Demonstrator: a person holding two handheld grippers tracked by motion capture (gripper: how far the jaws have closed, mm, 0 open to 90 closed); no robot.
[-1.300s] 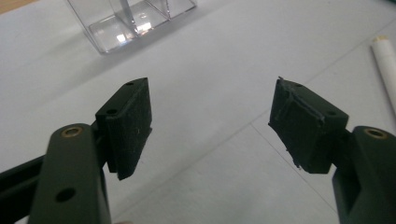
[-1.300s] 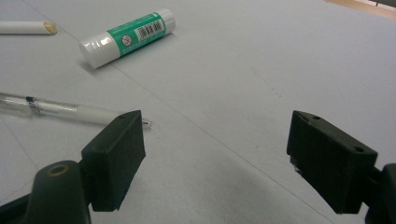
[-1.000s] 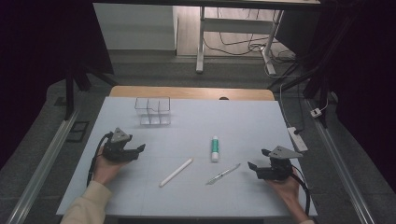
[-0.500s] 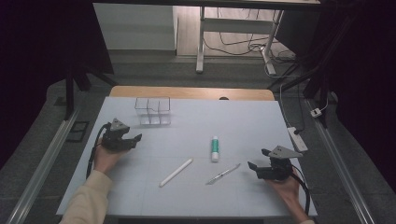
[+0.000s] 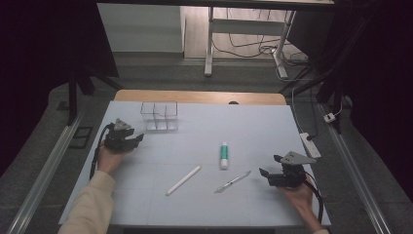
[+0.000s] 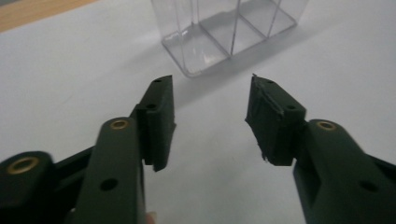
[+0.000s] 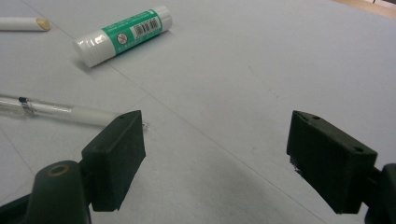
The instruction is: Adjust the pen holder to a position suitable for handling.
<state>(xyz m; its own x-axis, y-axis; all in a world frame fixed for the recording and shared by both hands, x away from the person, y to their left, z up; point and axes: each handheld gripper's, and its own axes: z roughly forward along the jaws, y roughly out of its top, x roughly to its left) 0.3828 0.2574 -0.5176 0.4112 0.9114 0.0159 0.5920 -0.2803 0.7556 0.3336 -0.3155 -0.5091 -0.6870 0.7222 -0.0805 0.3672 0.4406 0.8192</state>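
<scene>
1. The left gripper (image 5: 138, 138) hovers at the table's left side with its jaws spread wide and nothing between them, aimed at the clear organiser (image 5: 159, 116).
2. The clear organiser stands upright near the far edge of the white table (image 5: 253, 126), just beyond the left gripper; its compartments look bare.
3. A white pencil (image 5: 183, 180) lies flat near the middle, angled.
4. A green-and-white glue stick (image 5: 223, 155) lies to the right of the pencil, apart from it.
5. A clear pen (image 5: 233, 182) lies nearer the front edge, between the pencil and the right gripper.
6. The right gripper (image 5: 263, 173) sits low at the right, jaws wide apart and holding nothing, close to the pen's tip.
</scene>
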